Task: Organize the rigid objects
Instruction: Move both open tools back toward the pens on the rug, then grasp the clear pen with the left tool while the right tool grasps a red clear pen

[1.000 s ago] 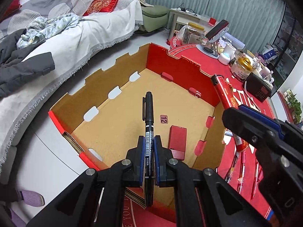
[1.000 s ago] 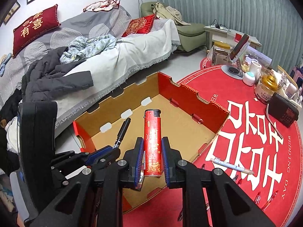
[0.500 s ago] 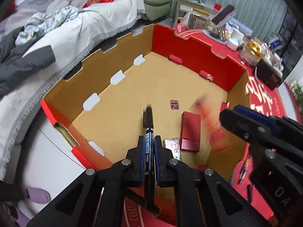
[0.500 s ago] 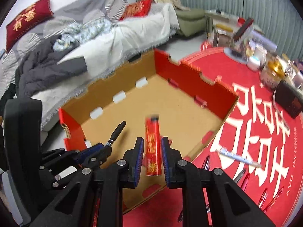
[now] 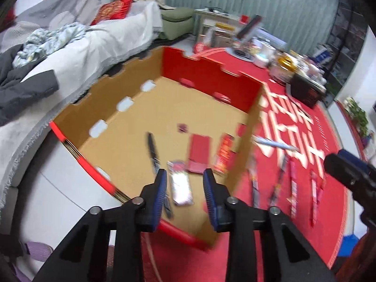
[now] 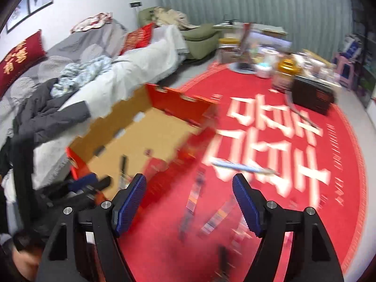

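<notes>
My left tongs (image 5: pixel 184 189) have just been opening, nothing gripped; the black marker (image 5: pixel 152 151) lies loose on the cardboard box (image 5: pixel 131 75) floor, beside a red packet (image 5: pixel 198 150) and red lighter (image 5: pixel 224 152). My right tongs (image 6: pixel 189 198) have just been opening wide, empty, over the red mat (image 6: pixel 270 127), blurred pens (image 6: pixel 195 195) below

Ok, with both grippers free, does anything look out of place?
Yes: several pens lie loose on the round red mat, outside the red-and-brown cardboard box. The black marker and red lighter lie inside it. The frames are blurred, but nothing looks spilled or damaged.
</notes>
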Motion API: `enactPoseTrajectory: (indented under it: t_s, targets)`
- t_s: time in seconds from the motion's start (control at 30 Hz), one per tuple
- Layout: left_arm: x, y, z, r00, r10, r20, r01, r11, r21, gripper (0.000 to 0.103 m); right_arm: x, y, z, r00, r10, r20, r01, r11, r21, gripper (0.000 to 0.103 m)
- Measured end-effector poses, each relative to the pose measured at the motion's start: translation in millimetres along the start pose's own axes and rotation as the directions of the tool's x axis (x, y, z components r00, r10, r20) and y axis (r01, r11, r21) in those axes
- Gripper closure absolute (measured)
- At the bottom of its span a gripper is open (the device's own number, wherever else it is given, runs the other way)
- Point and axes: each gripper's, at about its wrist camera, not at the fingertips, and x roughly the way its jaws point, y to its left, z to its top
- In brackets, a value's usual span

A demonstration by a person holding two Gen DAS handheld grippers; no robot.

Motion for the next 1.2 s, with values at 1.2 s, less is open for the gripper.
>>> enactPoseTrajectory:
  t_s: [1.2]
  targets:
    - [72, -103, -33, 0.989, 0.015, -0.148, 0.012, 0.984, 0.177, 0.072, 24, -177, -105, 0.964, -0.133, -0.231, 0.215, 0.899, 0.382, 0.026]
